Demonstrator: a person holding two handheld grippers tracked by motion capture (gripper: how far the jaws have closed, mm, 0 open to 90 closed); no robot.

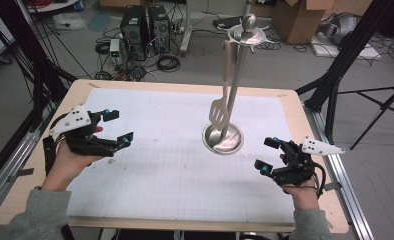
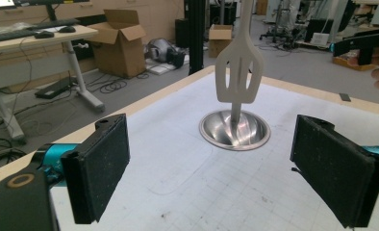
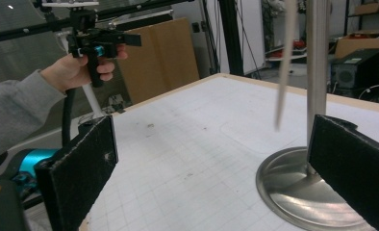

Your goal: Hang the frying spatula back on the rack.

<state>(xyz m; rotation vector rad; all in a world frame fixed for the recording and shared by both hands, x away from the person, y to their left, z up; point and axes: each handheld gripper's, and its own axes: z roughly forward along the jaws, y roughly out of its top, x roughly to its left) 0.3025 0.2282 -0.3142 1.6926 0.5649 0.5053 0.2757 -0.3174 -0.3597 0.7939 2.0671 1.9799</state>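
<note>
High view: both claws (left (image 1: pixel 119 128), right (image 1: pixel 266 155)) gape empty; spatula (image 1: pixel 218 111) hangs on stand (image 1: pixel 223 141).

bare white mat (image 1: pixel 160 165) fills the frame's centre and lower middle; right of centre the steel stand (image 1: pixel 224 138) with its hanging spatula (image 1: pixel 219 111) blocks passage.

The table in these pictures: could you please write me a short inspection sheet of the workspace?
Surface: wooden table under a white grid mat, faintly marked.
Job's things: slotted spatula hanging on a steel rack.
Clutter: nothing seen on the mat.
Grippers: left gripper and right gripper open, held apart from the rack.
Cables: one trails from the right gripper; loose coils on the floor.
Surroundings: computer towers, cardboard boxes.
</note>
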